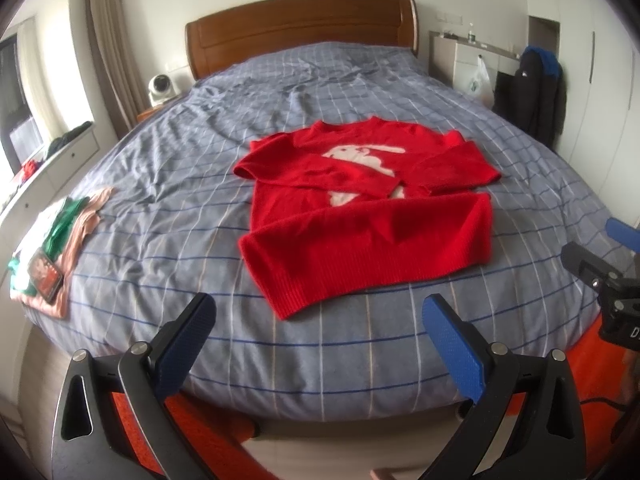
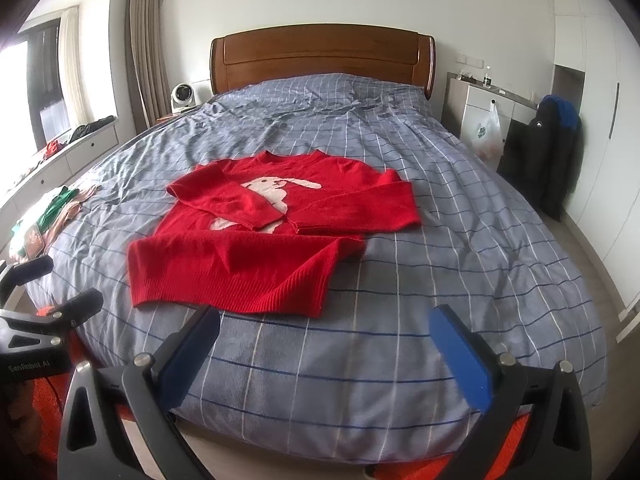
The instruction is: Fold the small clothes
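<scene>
Sweater [image 1: 360,216] beyond both claws — untouched

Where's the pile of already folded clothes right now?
The folded pile sits at the bed's left edge in both views, well left of the red sweater and apart from it, beside the white drawer unit.

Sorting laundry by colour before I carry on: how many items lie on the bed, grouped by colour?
Red: 1, the sweater, sleeves folded in.
Green and white: 1, a garment in the pile at the bed's edge.
Pink: 1, a garment under it.
Dark with red: 1, a small flat item on the pile; I cannot tell what it is.
Total: 4
</scene>
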`<state>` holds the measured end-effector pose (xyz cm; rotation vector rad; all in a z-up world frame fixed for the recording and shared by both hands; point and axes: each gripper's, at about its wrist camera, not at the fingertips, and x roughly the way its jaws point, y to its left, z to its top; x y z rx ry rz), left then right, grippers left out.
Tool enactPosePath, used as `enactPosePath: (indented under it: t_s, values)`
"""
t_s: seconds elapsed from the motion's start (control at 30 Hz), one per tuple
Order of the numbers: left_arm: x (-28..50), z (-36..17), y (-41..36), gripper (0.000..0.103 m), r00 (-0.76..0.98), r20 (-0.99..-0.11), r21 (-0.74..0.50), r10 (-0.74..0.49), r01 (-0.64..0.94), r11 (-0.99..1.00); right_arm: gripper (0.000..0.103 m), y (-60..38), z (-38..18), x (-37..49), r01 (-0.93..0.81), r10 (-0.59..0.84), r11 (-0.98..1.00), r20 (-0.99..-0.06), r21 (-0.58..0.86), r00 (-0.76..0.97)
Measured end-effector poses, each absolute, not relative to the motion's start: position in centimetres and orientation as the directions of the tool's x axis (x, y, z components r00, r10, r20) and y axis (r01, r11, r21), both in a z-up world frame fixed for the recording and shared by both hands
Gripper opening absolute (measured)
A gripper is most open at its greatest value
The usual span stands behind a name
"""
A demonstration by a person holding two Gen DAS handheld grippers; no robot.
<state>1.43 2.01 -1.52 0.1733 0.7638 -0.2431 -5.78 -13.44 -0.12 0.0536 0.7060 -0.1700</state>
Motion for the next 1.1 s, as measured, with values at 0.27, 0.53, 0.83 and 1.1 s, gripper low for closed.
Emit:
enactPosePath:
  t_s: [0.27,0.53,0.83,1.1]
  values:
    - [1.62,-1.76,2.07,0.103,0.685,-0.71,0.058,-0.166,0.292,0.955,0.103,-13.21,-0.4,-5.75,0.168,-0.133,0.986,-0.655,-0.01,0.744]
    - [1.57,-2.04,1.82,0.103,0.665,-0.721,0.039,-0.192,0.316,0.948,0.103,-13.12,-0.4,-5.76,0.167,-0.136,0.986,-0.651,-0.014,0.747]
    - [1.58,-2.03,1.79,0.103,0.665,-0.723,0.04,-0.19,0.314,0.949,0.103,-13.26,-0.48,-5.73,0.169,-0.132,0.986,-0.657,-0.007,0.742]
    - [1.54,-2.13,1.84,0.103,0.664,-0.724,0.041,-0.188,0.314,0.949,0.103,-12.95,-0.51,-5.69,0.16,-0.125,0.987,-0.656,-0.007,0.744]
